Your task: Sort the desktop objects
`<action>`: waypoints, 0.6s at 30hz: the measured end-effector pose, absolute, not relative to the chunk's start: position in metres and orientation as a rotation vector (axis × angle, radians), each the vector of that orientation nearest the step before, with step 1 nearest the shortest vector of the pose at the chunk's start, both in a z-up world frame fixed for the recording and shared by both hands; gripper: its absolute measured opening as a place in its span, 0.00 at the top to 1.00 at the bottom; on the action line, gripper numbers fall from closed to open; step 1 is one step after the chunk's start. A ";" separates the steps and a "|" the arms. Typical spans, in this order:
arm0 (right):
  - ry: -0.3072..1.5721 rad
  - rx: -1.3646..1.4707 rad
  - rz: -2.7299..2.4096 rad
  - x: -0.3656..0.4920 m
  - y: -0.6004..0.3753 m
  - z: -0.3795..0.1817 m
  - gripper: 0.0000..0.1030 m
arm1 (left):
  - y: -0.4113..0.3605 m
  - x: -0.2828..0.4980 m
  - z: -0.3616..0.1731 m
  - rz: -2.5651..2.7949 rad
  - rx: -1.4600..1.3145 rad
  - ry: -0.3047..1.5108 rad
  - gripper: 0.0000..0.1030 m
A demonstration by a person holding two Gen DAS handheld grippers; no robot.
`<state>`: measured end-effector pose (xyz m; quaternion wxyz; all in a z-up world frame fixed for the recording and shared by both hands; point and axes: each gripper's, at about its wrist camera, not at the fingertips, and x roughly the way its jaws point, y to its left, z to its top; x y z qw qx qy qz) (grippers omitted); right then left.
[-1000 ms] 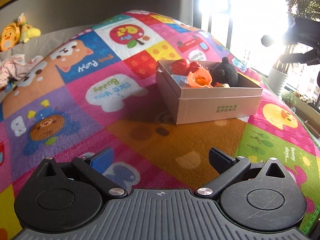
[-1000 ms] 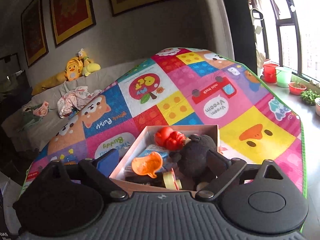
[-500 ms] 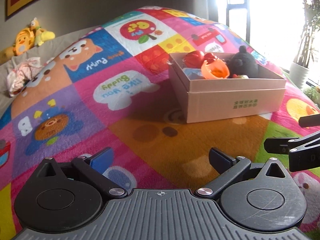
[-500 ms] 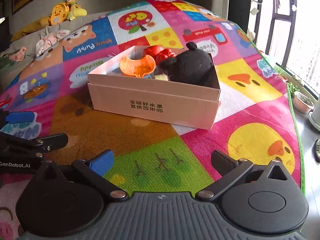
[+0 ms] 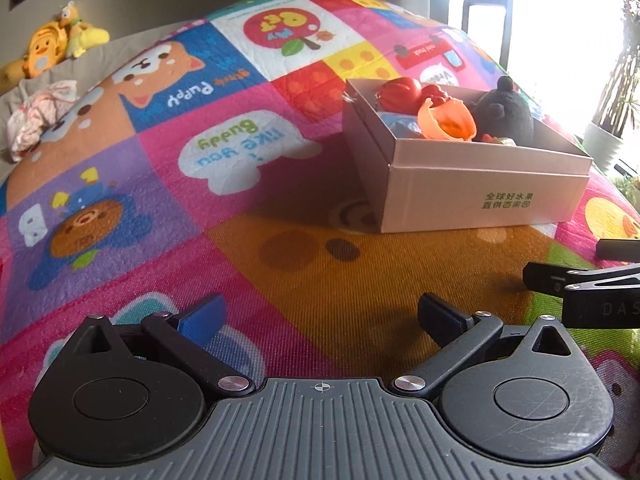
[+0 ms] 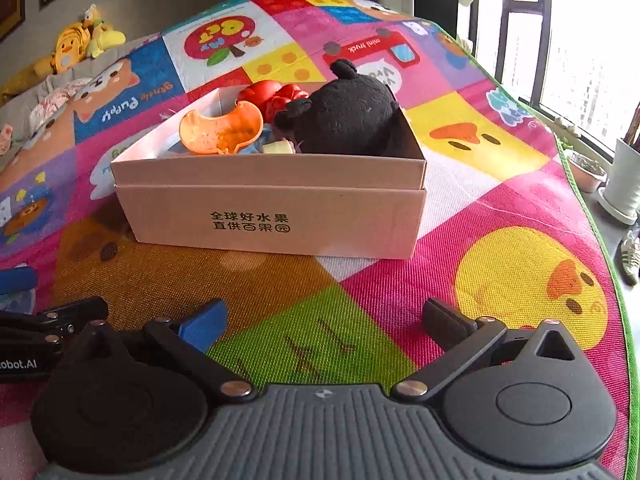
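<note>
A pale cardboard box point(image 5: 480, 196) point(image 6: 276, 216) stands on the colourful play mat. Inside it lie a black plush toy point(image 6: 352, 116) point(image 5: 508, 114), an orange plastic piece point(image 6: 218, 132) point(image 5: 446, 120) and a red toy point(image 6: 276, 94) point(image 5: 400, 90). My left gripper point(image 5: 320, 320) is open and empty, low over the mat, well short of the box. My right gripper point(image 6: 324, 320) is open and empty too, in front of the box's printed side. Each gripper's fingers show at the edge of the other's view.
The play mat point(image 6: 500, 264) ends in a green edge on the right, with a window sill, plant pots point(image 6: 624, 184) and a shoe beyond. Behind the mat, a grey sofa carries yellow plush toys point(image 5: 52, 48) and crumpled cloth point(image 5: 40, 116).
The right gripper has come down from above the box to low in front of it, empty. The left gripper has dipped slightly nearer the mat; the right gripper's fingers now show at its right edge.
</note>
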<state>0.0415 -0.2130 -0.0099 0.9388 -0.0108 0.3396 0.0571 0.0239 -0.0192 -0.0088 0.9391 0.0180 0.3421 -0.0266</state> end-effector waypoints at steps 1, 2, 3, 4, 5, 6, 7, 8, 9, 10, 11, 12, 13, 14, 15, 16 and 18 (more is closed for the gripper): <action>0.699 -0.031 0.112 0.042 -0.211 -0.010 0.00 | -0.018 0.024 -0.009 -0.055 0.033 0.698 0.00; 0.695 -0.037 0.110 0.042 -0.210 -0.010 0.00 | -0.018 0.024 -0.009 -0.056 0.031 0.699 0.00; 0.697 -0.035 0.110 0.042 -0.210 -0.010 0.00 | -0.019 0.024 -0.009 -0.055 0.032 0.699 0.00; 0.696 -0.029 0.112 0.042 -0.211 -0.010 0.00 | -0.018 0.025 -0.009 -0.055 0.033 0.700 0.00; 0.697 -0.030 0.111 0.042 -0.211 -0.010 0.00 | -0.018 0.025 -0.009 -0.055 0.033 0.700 0.00; 0.696 -0.032 0.110 0.042 -0.210 -0.010 0.00 | -0.018 0.025 -0.009 -0.056 0.031 0.701 0.00; 0.697 -0.032 0.110 0.042 -0.210 -0.010 0.00 | -0.018 0.025 -0.008 -0.056 0.030 0.700 0.00; 0.696 -0.032 0.110 0.042 -0.210 -0.010 0.00 | -0.019 0.025 -0.008 -0.055 0.032 0.700 0.00; 0.696 -0.031 0.110 0.043 -0.210 -0.010 0.00 | -0.018 0.025 -0.009 -0.055 0.031 0.700 0.00; 0.696 -0.031 0.110 0.042 -0.210 -0.010 0.00 | -0.018 0.025 -0.009 -0.056 0.029 0.701 0.00; 0.696 -0.033 0.110 0.042 -0.210 -0.010 0.00 | -0.018 0.025 -0.009 -0.056 0.030 0.700 0.00; 0.696 -0.033 0.110 0.042 -0.211 -0.010 0.00 | -0.018 0.026 -0.009 -0.056 0.030 0.701 0.00; 0.696 -0.032 0.110 0.042 -0.211 -0.010 0.00 | -0.018 0.025 -0.009 -0.055 0.031 0.700 0.00; 0.696 -0.031 0.111 0.042 -0.211 -0.010 0.00 | -0.018 0.025 -0.009 -0.056 0.031 0.700 0.00; 0.696 -0.032 0.110 0.042 -0.210 -0.010 0.00 | -0.018 0.025 -0.009 -0.056 0.030 0.700 0.00; 0.696 -0.033 0.110 0.042 -0.211 -0.010 0.00 | -0.018 0.025 -0.009 -0.056 0.030 0.700 0.00; 0.696 -0.031 0.111 0.042 -0.211 -0.010 0.00 | -0.018 0.025 -0.009 -0.056 0.031 0.700 0.00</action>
